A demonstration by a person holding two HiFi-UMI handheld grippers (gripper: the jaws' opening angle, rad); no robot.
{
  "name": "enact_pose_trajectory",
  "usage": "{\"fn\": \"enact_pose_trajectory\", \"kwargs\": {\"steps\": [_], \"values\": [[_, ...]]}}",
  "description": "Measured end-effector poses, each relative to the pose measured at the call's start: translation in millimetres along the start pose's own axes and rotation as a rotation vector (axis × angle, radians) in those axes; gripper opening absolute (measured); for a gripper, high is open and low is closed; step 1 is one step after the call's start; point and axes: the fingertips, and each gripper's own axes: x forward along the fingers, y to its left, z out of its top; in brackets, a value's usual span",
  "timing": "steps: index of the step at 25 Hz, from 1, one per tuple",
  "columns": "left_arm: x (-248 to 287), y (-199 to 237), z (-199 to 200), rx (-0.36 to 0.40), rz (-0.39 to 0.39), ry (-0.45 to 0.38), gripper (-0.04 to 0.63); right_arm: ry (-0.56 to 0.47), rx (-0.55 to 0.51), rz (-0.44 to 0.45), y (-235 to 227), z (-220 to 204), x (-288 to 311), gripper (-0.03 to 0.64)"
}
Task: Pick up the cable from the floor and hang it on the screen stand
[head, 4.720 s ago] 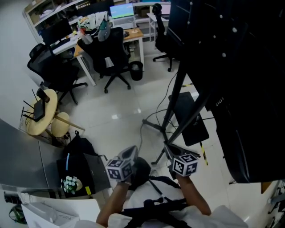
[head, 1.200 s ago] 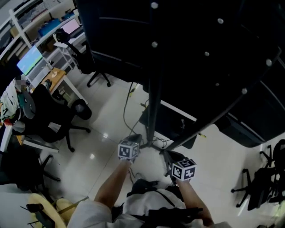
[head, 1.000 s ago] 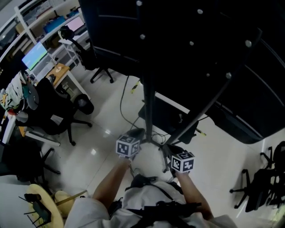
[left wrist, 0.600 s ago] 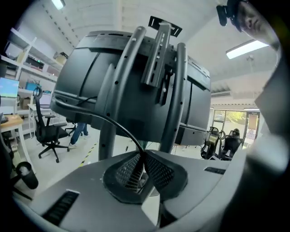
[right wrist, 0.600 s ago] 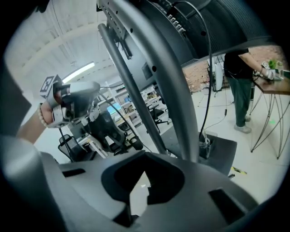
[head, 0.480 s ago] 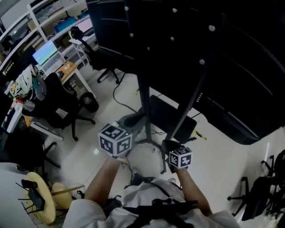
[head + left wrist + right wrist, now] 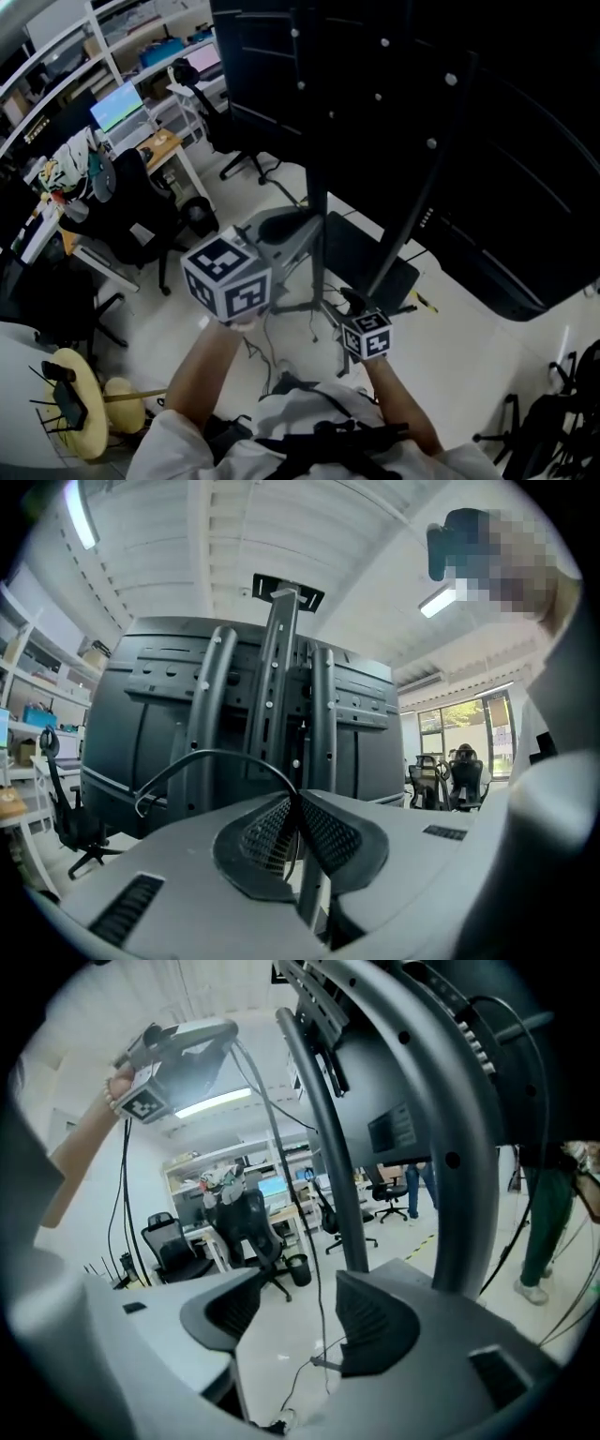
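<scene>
At centre left of the head view, my left gripper [image 7: 281, 230], raised beside the tall black metal screen stand [image 7: 317, 141], has its jaws pressed together on the thin black cable [image 7: 220, 752]. The cable arches out of the pinch in front of the stand's uprights. Lower centre right, my right gripper [image 7: 352, 302] stands spread, its jaws having just been opening. The cable hangs through the gap there, neither pad touching it, down to the pale tiled floor [image 7: 281, 1335].

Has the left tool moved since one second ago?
Yes. The left tool, shut on the cable, has risen: it was at the foot of the stand pole, now higher beside it.
</scene>
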Motion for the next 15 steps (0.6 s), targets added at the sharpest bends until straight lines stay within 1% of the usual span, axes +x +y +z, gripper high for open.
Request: {"fn": "enact_pose_trajectory", "kwargs": {"steps": [4,8,10,12,15], "values": [[-7.1,-4.4,27.0,0.046,-0.02,-0.02,0.012,-0.06,-0.062,0.009,6.2,23.6,3.6,0.279],[-10.1,-13.8,51.8,0.073,-0.066,-0.044,0.012,-0.116,-0.117,0.057,21.4,44.5,5.1,0.279],[-9.6,-16.3,60.5,0.079,-0.083,-0.055,0.012,-0.127,-0.132,0.054,22.1,50.5,7.4,0.278],[-7.9,-19.3,67.8,0.081,-0.104,-0.063,0.013,-0.135,-0.141,0.047,18.7,55.7,10.3,0.245],[-5.5,-23.1,77.3,0.081,-0.136,-0.074,0.013,-0.144,-0.164,0.03,13.4,65.0,15.8,0.245]]}}
